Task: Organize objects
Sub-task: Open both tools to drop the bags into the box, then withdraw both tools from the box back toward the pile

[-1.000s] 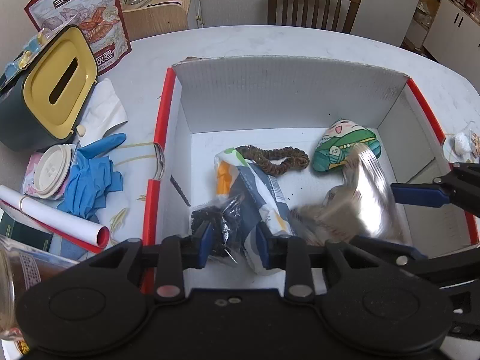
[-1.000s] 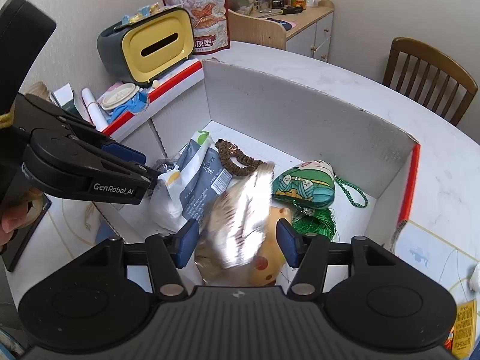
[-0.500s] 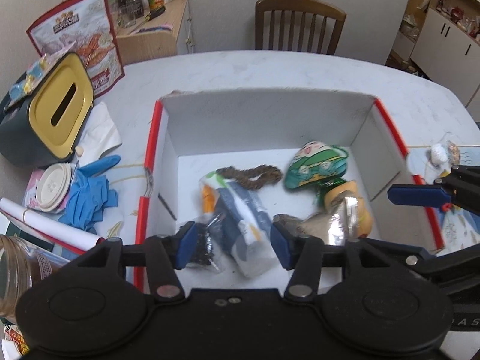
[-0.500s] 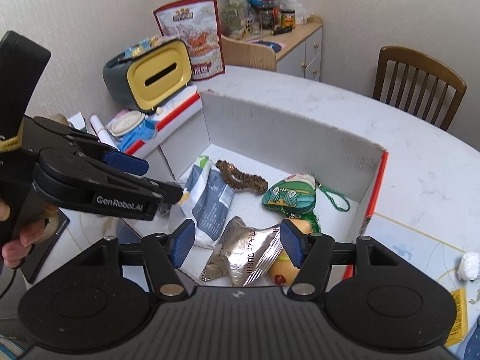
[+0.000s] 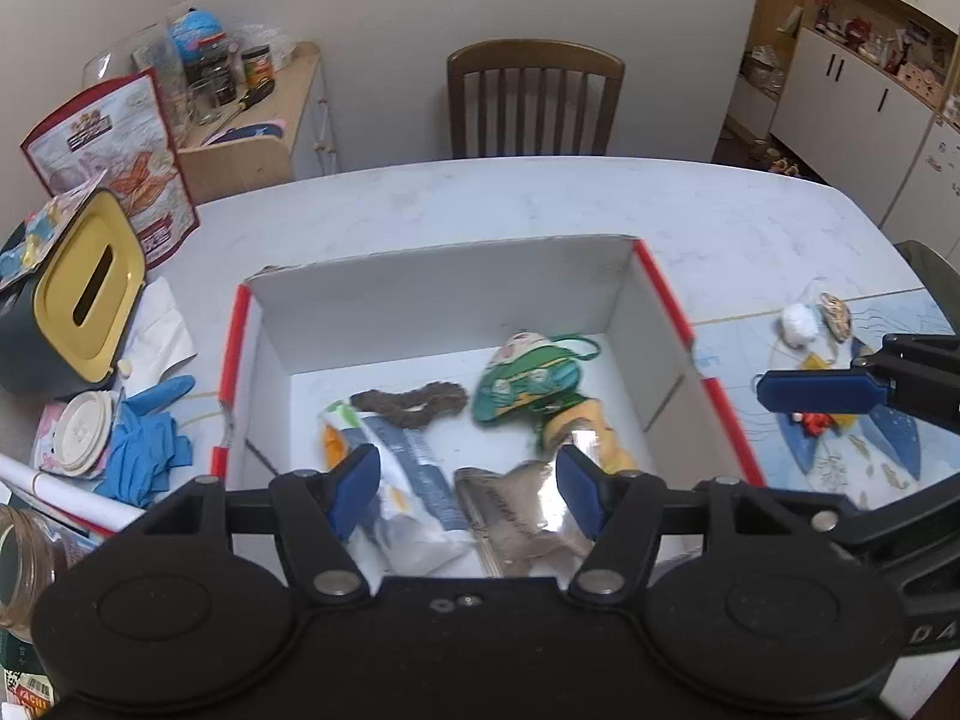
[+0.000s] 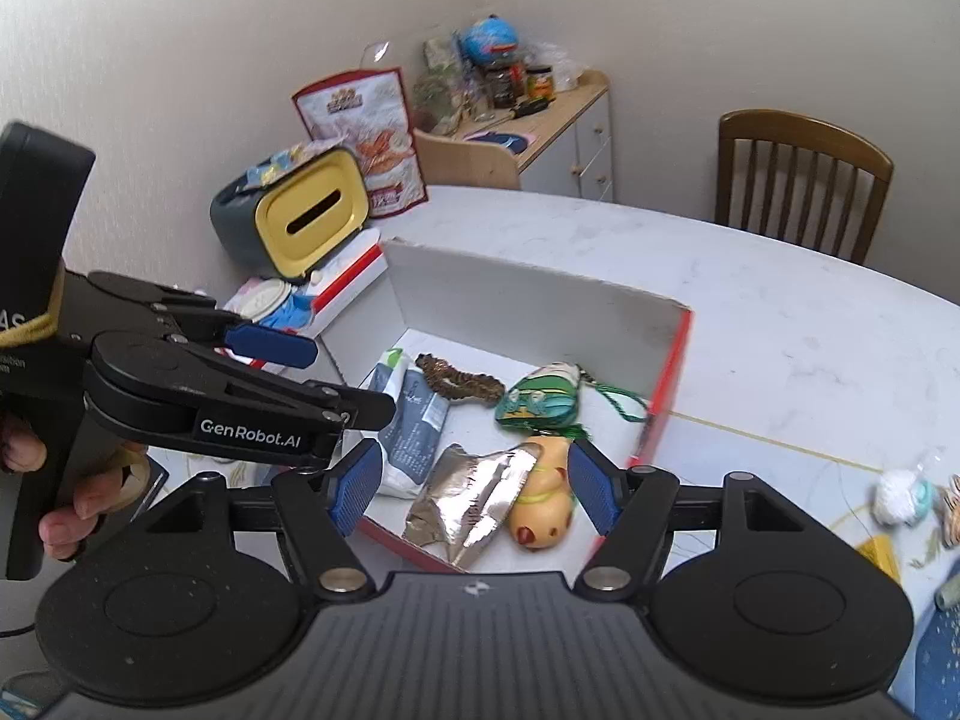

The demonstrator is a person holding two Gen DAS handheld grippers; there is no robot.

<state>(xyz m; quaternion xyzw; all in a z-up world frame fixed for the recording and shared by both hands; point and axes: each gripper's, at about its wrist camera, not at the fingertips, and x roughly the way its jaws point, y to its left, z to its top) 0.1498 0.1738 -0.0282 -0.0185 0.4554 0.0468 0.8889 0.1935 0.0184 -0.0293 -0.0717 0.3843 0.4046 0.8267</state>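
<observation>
Both the left gripper (image 5: 468,489) and right gripper (image 6: 474,495) hover empty, jaws spread, above the red-edged white cardboard box (image 5: 456,294) holding the crinkled silver foil packet (image 6: 474,498), so the next pickup wants a clean approach from above.

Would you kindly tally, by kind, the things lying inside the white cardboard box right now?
Pouches or packets: 2 (silver foil pouch, grey-and-white packet)
Soft toys or charms: 2 (green charm, yellow figure)
Brown scrunchies: 1
Total: 5 in the box
</observation>
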